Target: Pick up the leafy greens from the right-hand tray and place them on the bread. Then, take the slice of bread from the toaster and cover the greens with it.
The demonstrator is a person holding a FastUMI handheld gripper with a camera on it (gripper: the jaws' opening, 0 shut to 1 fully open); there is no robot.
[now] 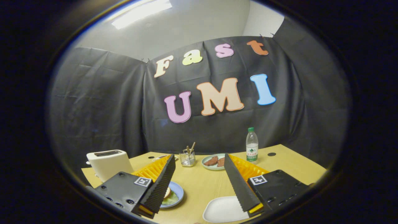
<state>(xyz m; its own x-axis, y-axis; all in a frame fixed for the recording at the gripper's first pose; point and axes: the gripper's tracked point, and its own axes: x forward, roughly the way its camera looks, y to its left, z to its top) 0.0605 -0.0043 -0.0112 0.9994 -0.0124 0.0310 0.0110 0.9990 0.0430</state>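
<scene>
A wooden table [205,183] is seen from above the gripper [199,180], whose fingers are spread wide apart with nothing held between them. Just behind the left finger lies a blue plate [178,194] — bread [167,193] topped with leafy greens [171,199] rests on it. Behind that plate, further left, stands a white toaster [108,163]. A white tray [222,210] lies beside the right finger.

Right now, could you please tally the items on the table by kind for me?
Plates or trays: 3, a blue plate, a pale plate with brown pieces and a white tray
Toasters: 1
Water bottles: 1
Wire holders: 1
Total: 6
The gripper hangs open above the table, holding nothing.
</scene>
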